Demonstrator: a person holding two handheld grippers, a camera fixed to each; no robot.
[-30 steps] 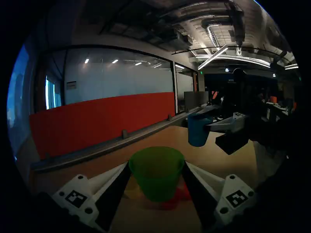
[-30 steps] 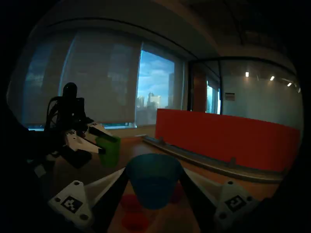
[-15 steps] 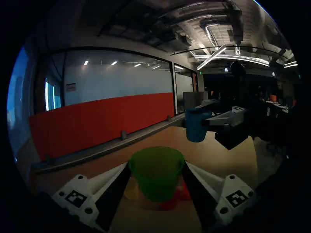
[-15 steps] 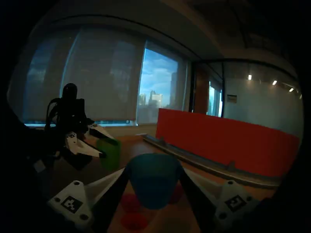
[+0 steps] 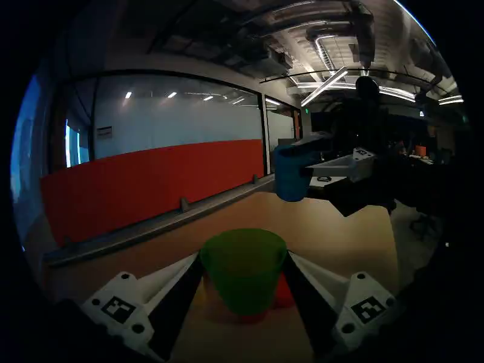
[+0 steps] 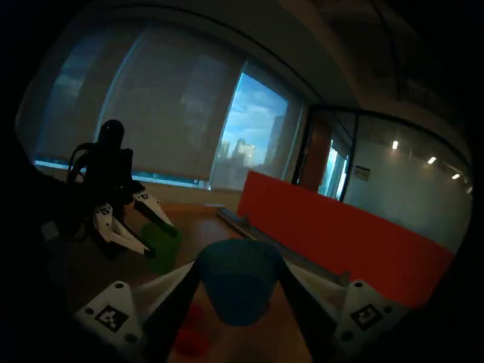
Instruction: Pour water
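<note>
Left gripper [image 5: 242,261], jaws closed on green cup [image 5: 244,278]; right gripper [image 6: 239,271], jaws closed on blue cup [image 6: 239,293], above counter [image 5: 339,230]. Right gripper view: bright window [image 6: 254,142]; left gripper view: ceiling lamps [image 5: 323,88].

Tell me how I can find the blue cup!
Find the long red wall panel that runs beside the wooden table. Over that table, the right gripper holds the blue cup between its two fingers. The left gripper holds a green cup, so pick the blue one.

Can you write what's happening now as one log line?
left gripper: shut on green cup | right gripper: shut on blue cup | cups: apart | pour: not started
</note>
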